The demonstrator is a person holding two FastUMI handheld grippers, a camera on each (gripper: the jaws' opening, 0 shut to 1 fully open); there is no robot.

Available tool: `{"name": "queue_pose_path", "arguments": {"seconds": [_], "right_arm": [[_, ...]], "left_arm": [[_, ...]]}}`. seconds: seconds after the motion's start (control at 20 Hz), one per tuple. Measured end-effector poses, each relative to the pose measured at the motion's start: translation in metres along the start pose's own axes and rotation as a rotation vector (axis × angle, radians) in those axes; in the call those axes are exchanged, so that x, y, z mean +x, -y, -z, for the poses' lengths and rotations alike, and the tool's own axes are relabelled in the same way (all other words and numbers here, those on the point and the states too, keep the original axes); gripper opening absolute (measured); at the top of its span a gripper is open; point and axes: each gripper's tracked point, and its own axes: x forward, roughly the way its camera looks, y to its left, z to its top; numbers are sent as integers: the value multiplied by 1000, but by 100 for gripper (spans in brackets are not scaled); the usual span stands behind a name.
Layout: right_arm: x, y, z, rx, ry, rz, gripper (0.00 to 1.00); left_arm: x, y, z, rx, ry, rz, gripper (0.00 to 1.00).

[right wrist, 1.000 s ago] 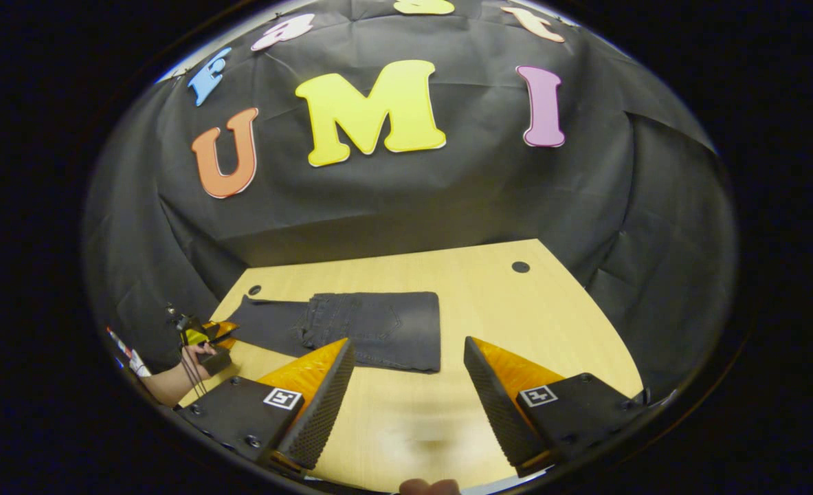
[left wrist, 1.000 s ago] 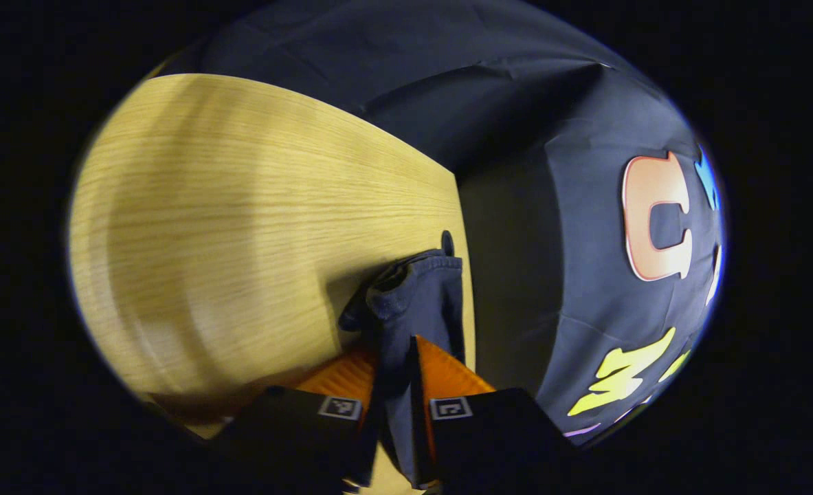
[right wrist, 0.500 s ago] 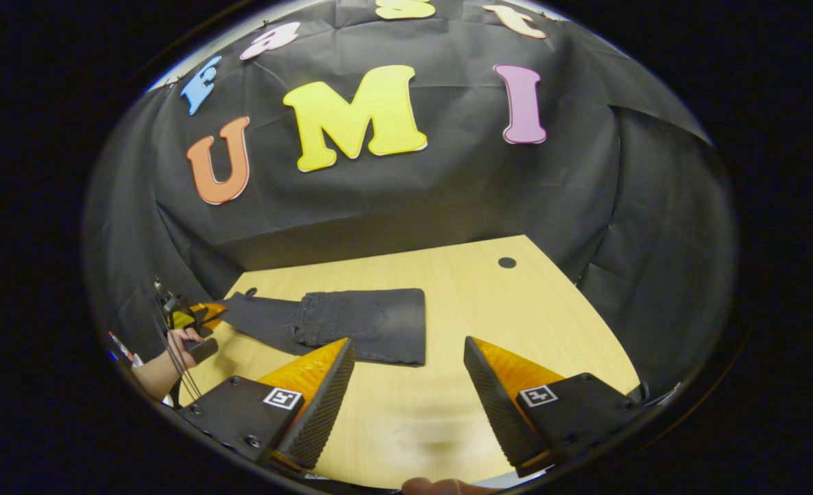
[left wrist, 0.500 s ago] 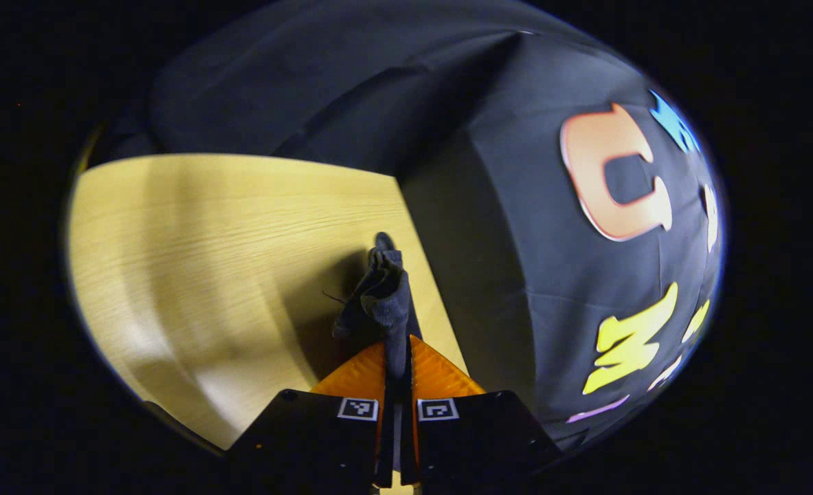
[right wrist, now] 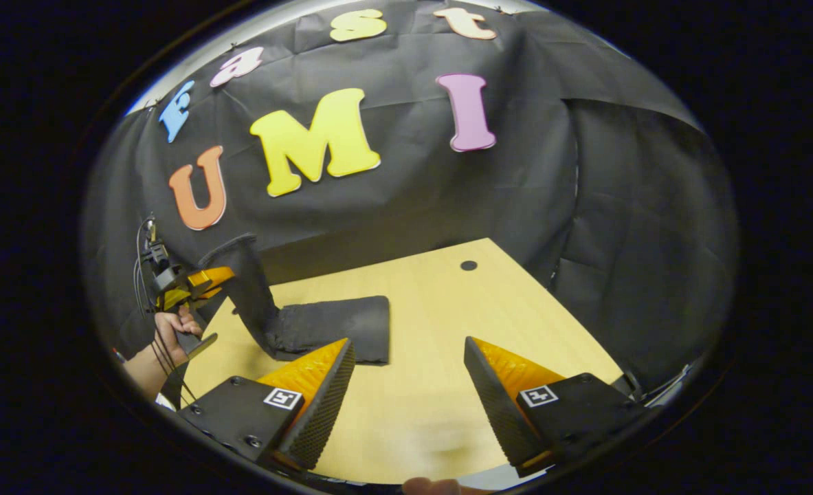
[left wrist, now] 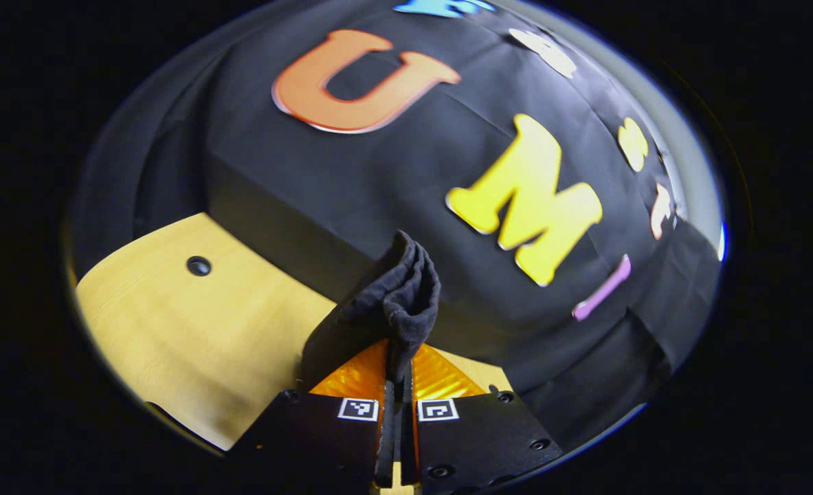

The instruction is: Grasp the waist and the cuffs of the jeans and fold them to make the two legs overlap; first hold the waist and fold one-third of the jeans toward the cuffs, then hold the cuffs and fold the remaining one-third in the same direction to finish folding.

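The dark jeans (right wrist: 330,326) lie partly folded on the wooden table (right wrist: 433,330), waist part flat. In the right gripper view their cuff end (right wrist: 244,275) stands lifted off the table at the left, held by the far left gripper (right wrist: 203,282) in a person's hand (right wrist: 172,330). In the left gripper view the left gripper (left wrist: 398,371) is shut on the bunched cuffs (left wrist: 396,295), which stick up between its fingers. My right gripper (right wrist: 406,375) hangs open above the table's near side, apart from the jeans.
Black cloth walls close the table in at the back and right. A round hole (right wrist: 469,265) sits near the table's far right corner; another hole (left wrist: 198,265) shows in the left gripper view. Bare wood (right wrist: 488,302) lies right of the jeans.
The left gripper shut on the cuffs, then lifted them off the table and swung round toward the back wall. The leg part now stands raised. The right gripper stayed open, shifting slightly.
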Motion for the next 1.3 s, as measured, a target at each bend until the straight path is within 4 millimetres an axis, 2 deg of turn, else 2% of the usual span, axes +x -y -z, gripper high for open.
{"name": "queue_pose_path", "arguments": {"seconds": [0.05, 0.1, 0.15, 0.2, 0.25, 0.3, 0.45, 0.5, 0.55, 0.7, 0.75, 0.85, 0.9, 0.95, 1.0, 1.05, 1.15, 1.2, 1.25, 1.3], "right_arm": [[-3, 12, 2, 10, -2, 22, 99], [-9, 28, 6, 22, -9, 51, 99], [-12, 40, 10, 31, -15, 74, 98], [-15, 51, 13, 40, -23, 95, 94], [-17, 61, 17, 47, -35, 115, 98], [-20, 72, 20, 54, -49, 138, 99], [-20, 89, 25, 48, -66, 165, 99], [-19, 92, 26, 38, -75, 169, 94], [-16, 93, 27, 33, -82, 168, 99], [-8, 91, 29, 35, -106, 154, 94], [-5, 91, 28, 29, -109, 150, 100], [1, 89, 27, 24, -116, 137, 94], [5, 87, 25, 24, -118, 129, 99], [7, 84, 24, 23, -117, 121, 99], [10, 81, 21, 18, -114, 112, 99], [12, 77, 19, 10, -108, 103, 99], [17, 67, 14, -4, -100, 79, 99], [20, 61, 11, -7, -91, 66, 99], [24, 50, 3, -16, -70, 45, 99], [27, 43, -2, -31, -53, 32, 94]], "left_arm": [[6, 17, 16, 54, -18, 2, 7], [16, 30, 40, 115, -41, -1, 7], [23, 37, 61, 161, -59, -5, 7], [27, 38, 82, 207, -81, -15, 7], [34, 39, 103, 257, -105, -22, 7], [42, 35, 127, 330, -137, -41, 7], [56, 22, 174, 441, -185, -84, 7], [57, 21, 185, 443, -200, -102, 7], [61, 16, 195, 428, -216, -124, 7], [69, 2, 217, 398, -247, -168, 7], [70, 1, 219, 397, -246, -171, 8], [71, 1, 227, 402, -261, -163, 10], [71, 3, 230, 406, -271, -154, 18], [70, 6, 228, 406, -273, -144, 14], [71, 12, 230, 390, -277, -118, 39], [70, 19, 232, 374, -282, -94, 46], [62, 26, 223, 396, -275, -100, 100], [58, 29, 219, 397, -268, -93, 100], [47, 36, 204, 388, -250, -80, 100], [40, 41, 190, 389, -228, -71, 100]]}}
